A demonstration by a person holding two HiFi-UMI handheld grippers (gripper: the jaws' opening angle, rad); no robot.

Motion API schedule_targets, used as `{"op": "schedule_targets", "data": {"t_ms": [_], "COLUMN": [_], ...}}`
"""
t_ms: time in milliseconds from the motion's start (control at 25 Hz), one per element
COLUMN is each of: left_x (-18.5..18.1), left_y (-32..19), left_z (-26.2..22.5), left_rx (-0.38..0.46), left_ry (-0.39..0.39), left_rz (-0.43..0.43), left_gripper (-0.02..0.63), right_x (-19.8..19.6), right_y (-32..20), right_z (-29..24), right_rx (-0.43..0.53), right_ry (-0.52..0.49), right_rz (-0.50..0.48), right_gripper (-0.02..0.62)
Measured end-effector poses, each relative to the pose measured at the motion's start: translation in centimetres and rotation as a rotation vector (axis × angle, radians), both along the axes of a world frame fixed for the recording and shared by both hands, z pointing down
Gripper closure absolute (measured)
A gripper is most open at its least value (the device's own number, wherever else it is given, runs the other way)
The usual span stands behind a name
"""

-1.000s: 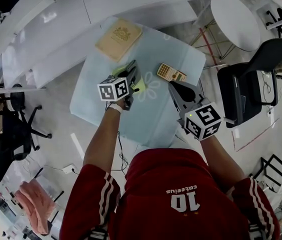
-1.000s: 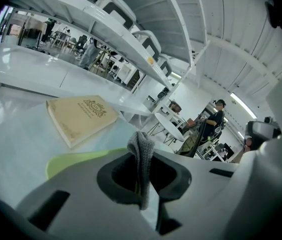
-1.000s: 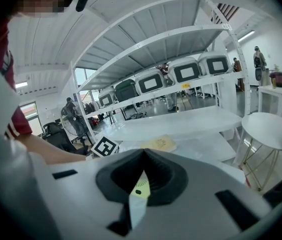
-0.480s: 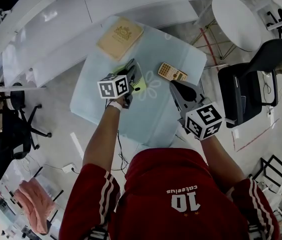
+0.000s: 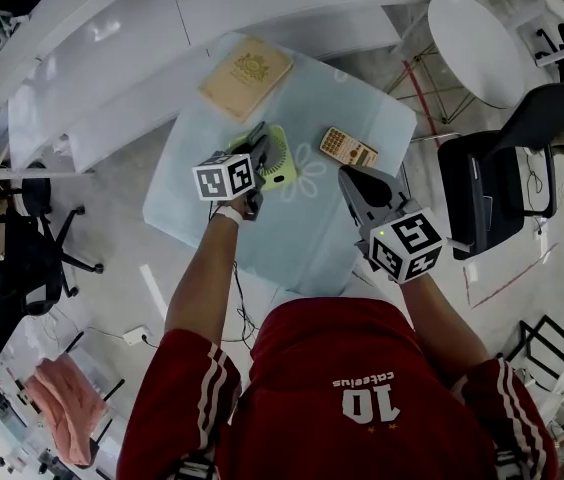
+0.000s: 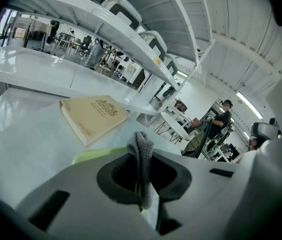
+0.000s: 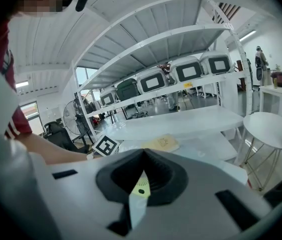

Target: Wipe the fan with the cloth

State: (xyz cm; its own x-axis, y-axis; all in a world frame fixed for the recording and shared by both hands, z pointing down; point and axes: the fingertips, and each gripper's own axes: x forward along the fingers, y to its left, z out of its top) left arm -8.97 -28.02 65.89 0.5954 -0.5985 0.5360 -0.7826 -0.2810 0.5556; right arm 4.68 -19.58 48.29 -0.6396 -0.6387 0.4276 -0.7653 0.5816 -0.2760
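The pale glass counter (image 5: 312, 238) fills the middle of the head view. A tan book (image 5: 247, 76) lies at its far corner. The left gripper (image 5: 260, 138) reaches over the middle of the counter. Its jaws are closed tight on a fold of grey cloth (image 6: 142, 159), which stands up between them and hangs down toward the camera. The right gripper (image 5: 352, 176) is held above the near right part of the counter. Its jaw tips meet and it carries nothing. The lime-green fan (image 5: 282, 164) rests on the counter just beside the left gripper's tip, between the book and the calculator (image 5: 347, 148). Whether the cloth touches the fan cannot be made out.
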Motion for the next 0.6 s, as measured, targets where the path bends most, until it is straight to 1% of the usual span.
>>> {"op": "schedule_targets", "data": {"t_ms": [600], "left_x": [-2.5], "left_y": [0.4], "left_z": [0.2], "left_rx": [-0.005], "left_ry": [-0.018], "left_rz": [-0.032], "left_gripper": [0.578], "right_x": [-0.9], "right_y": [0.4], "right_z": [0.2], "right_rx": [-0.005], "right_ry": [0.0], "right_rz": [-0.013], "right_gripper": [0.591]}}
